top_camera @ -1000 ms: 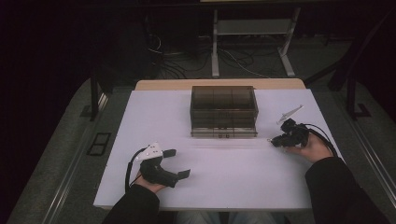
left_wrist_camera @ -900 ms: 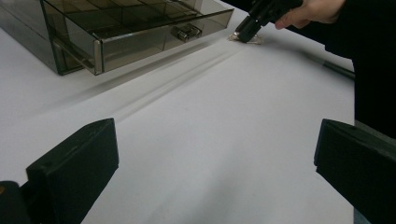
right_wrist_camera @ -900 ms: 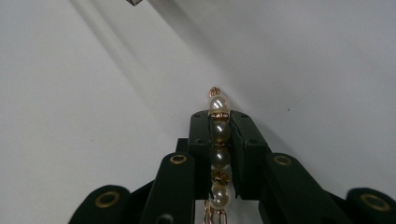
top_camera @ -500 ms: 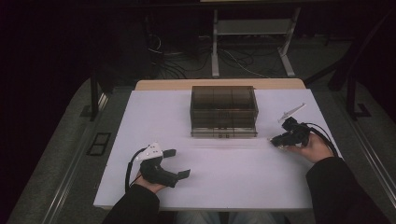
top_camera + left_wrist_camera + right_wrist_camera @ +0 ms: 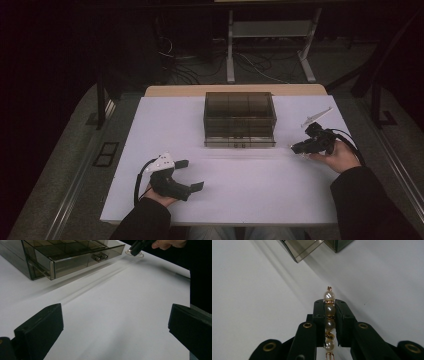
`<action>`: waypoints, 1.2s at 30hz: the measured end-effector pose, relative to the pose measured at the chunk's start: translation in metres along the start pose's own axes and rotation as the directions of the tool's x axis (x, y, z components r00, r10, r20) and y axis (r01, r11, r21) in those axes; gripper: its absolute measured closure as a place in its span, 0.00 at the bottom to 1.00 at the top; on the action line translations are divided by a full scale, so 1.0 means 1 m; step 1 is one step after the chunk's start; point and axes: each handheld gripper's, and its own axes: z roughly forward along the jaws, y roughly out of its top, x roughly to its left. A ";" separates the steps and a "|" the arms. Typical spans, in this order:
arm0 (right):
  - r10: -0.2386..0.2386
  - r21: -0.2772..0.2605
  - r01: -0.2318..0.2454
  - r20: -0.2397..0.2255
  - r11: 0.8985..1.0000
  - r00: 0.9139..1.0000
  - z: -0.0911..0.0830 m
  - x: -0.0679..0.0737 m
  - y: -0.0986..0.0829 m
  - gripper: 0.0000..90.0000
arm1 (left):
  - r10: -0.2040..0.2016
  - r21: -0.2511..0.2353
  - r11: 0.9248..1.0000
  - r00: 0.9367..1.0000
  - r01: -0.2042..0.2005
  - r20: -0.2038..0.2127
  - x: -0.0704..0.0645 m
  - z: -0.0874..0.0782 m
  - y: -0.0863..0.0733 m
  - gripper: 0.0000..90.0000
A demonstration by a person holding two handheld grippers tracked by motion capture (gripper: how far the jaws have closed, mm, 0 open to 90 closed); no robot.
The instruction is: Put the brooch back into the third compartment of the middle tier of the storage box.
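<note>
A smoky see-through drawer box (image 5: 239,117) stands at the back middle of the white table (image 5: 250,185). Its bottom drawer (image 5: 75,260) is pulled out a little and has a small metal handle (image 5: 99,256). My right gripper (image 5: 296,148) hovers low, to the right of the box front, shut on a gold-wired pearl piece (image 5: 329,295) that lies lengthwise between the jaws. That gripper (image 5: 136,248) and the pearl piece (image 5: 137,255) appear far off in the left gripper view. My left gripper (image 5: 192,174) rests at the front left, open, with nothing between its jaws.
The table's wooden back edge (image 5: 235,90) lies just behind the box. Beyond the table are a metal stand (image 5: 270,50) and cables on the dark floor. Bare white surface spreads between the two grippers.
</note>
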 end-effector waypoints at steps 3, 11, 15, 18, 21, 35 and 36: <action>-0.007 -0.003 0.007 0.004 1.000 1.000 -0.003 0.002 0.002 0.88 | 0.000 0.000 1.000 1.000 0.000 0.000 0.000 0.000 0.000 0.00; -0.018 -0.008 0.018 0.006 1.000 1.000 -0.007 0.004 0.008 0.88 | 0.001 0.002 1.000 1.000 -0.001 0.001 0.000 0.000 0.000 0.00; -0.023 -0.014 0.023 0.009 1.000 1.000 -0.011 0.005 0.012 0.88 | 0.001 0.001 1.000 1.000 -0.001 0.001 0.000 0.000 0.000 0.00; -0.028 -0.017 0.028 0.010 0.999 1.000 -0.015 0.006 0.015 0.88 | 0.001 0.001 1.000 1.000 -0.001 0.001 0.000 0.000 0.000 0.00; -0.036 -0.018 0.036 0.015 0.999 0.999 -0.017 0.007 0.017 0.88 | -0.001 0.001 1.000 1.000 0.001 0.001 0.000 0.000 0.000 0.00; -0.057 -0.030 0.058 0.029 0.998 0.998 -0.030 0.010 0.032 0.88 | -0.002 -0.001 1.000 1.000 0.002 0.001 0.000 0.000 0.000 0.00; -0.058 -0.032 0.059 0.029 0.998 0.998 -0.031 0.010 0.033 0.88 | -0.003 -0.001 1.000 1.000 0.003 0.001 0.000 0.000 0.000 0.00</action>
